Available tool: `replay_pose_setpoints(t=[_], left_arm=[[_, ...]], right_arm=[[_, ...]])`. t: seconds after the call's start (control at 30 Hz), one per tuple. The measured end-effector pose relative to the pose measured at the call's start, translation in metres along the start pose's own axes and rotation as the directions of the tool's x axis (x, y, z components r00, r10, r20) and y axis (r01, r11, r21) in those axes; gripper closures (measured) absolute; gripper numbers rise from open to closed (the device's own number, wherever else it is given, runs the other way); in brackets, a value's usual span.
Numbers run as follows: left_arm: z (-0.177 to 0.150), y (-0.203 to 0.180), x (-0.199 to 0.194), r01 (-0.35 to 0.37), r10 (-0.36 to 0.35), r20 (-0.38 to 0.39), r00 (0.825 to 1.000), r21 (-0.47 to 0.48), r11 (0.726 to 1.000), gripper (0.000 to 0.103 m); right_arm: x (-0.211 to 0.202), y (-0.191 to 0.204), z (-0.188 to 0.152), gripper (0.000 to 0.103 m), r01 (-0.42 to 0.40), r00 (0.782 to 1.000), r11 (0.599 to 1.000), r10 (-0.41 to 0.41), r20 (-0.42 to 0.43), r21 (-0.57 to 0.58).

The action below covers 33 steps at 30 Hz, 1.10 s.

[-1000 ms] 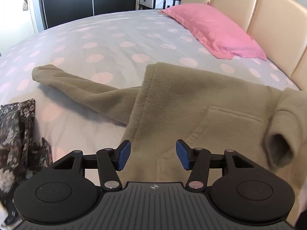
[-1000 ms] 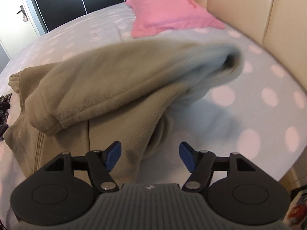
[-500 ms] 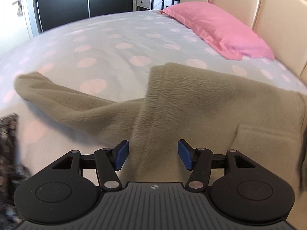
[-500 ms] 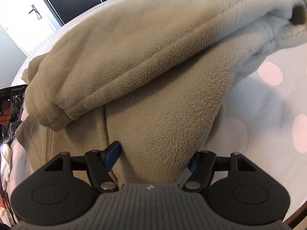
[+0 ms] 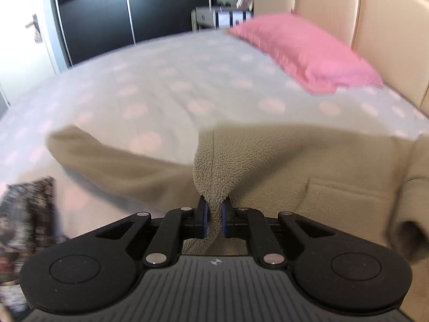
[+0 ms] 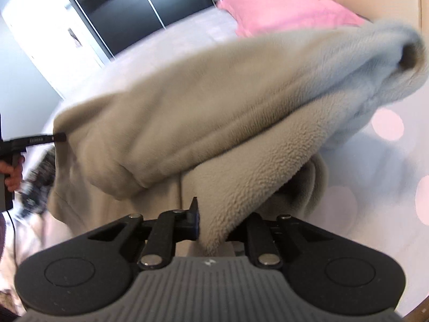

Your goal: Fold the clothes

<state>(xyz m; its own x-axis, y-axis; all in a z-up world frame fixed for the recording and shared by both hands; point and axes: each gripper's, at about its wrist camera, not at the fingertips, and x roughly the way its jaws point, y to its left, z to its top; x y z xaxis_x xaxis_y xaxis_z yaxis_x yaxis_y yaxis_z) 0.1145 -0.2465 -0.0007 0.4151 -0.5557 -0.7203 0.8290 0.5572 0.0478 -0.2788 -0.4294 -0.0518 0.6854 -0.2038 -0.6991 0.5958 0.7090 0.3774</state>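
A beige fleece jacket (image 5: 308, 166) lies on the polka-dot bed, one sleeve (image 5: 112, 161) stretched out to the left. My left gripper (image 5: 213, 220) is shut on a pinched-up fold of its near edge. In the right wrist view the same jacket (image 6: 214, 123) bulks up close, a sleeve folded across its body with the cuff opening (image 6: 410, 59) at upper right. My right gripper (image 6: 214, 228) is shut on a thick fold of the fleece; its right finger is hidden by the cloth. The left gripper's tip (image 6: 57, 136) touches the jacket's far left edge.
A pink pillow (image 5: 303, 51) rests against the beige padded headboard (image 5: 375, 21). A dark floral garment (image 5: 26, 209) lies at the bed's left edge. Black wardrobe doors (image 5: 134, 13) and a white door stand beyond the bed. A hand (image 6: 13, 171) holds the left gripper.
Both grippers closed on the jacket: the left went from open above the hem to pinching it, the right pushed into the fleece and shut on a fold. Both views show motion blur.
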Motion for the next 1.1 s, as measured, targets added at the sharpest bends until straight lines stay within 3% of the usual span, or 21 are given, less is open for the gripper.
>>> replay_pose_setpoints(t=[0.2, 0.3, 0.47, 0.63, 0.83, 0.97, 1.1], left_arm=[[-0.003, -0.009, -0.109, -0.005, 0.003, 0.049, 0.999, 0.046, 0.999, 0.096], [-0.010, -0.011, -0.158, -0.002, 0.001, 0.054, 0.999, 0.019, 1.000, 0.096], [-0.036, -0.002, -0.214, 0.010, -0.010, 0.003, 1.000, -0.048, 0.999, 0.096], [-0.095, -0.002, -0.222, 0.030, -0.050, -0.157, 0.986, -0.128, 0.991, 0.095], [-0.159, -0.014, -0.194, 0.042, -0.090, -0.328, 0.940, -0.150, 0.988, 0.094], [-0.168, -0.023, -0.183, 0.019, -0.032, -0.385, 0.923, -0.037, 0.999, 0.091], [-0.157, -0.017, -0.194, 0.041, -0.038, -0.365, 0.930, 0.002, 0.999, 0.084]], right_arm=[[-0.072, 0.025, 0.004, 0.090, -0.085, 0.988, 0.994, 0.094, 0.120, -0.074], [-0.118, 0.032, 0.011, 0.090, -0.106, 0.974, 0.985, 0.130, 0.184, -0.134], [-0.150, 0.032, 0.023, 0.090, -0.064, 0.984, 0.979, 0.095, 0.153, -0.194], [-0.146, 0.023, 0.015, 0.089, -0.049, 0.997, 0.990, 0.056, 0.049, -0.136], [-0.116, 0.023, -0.024, 0.088, -0.012, 0.995, 0.993, 0.001, -0.096, -0.117], [-0.123, 0.019, -0.027, 0.075, 0.039, 0.990, 0.989, -0.058, -0.131, -0.146], [-0.141, 0.015, -0.026, 0.058, 0.096, 0.983, 0.979, -0.122, -0.140, -0.182]])
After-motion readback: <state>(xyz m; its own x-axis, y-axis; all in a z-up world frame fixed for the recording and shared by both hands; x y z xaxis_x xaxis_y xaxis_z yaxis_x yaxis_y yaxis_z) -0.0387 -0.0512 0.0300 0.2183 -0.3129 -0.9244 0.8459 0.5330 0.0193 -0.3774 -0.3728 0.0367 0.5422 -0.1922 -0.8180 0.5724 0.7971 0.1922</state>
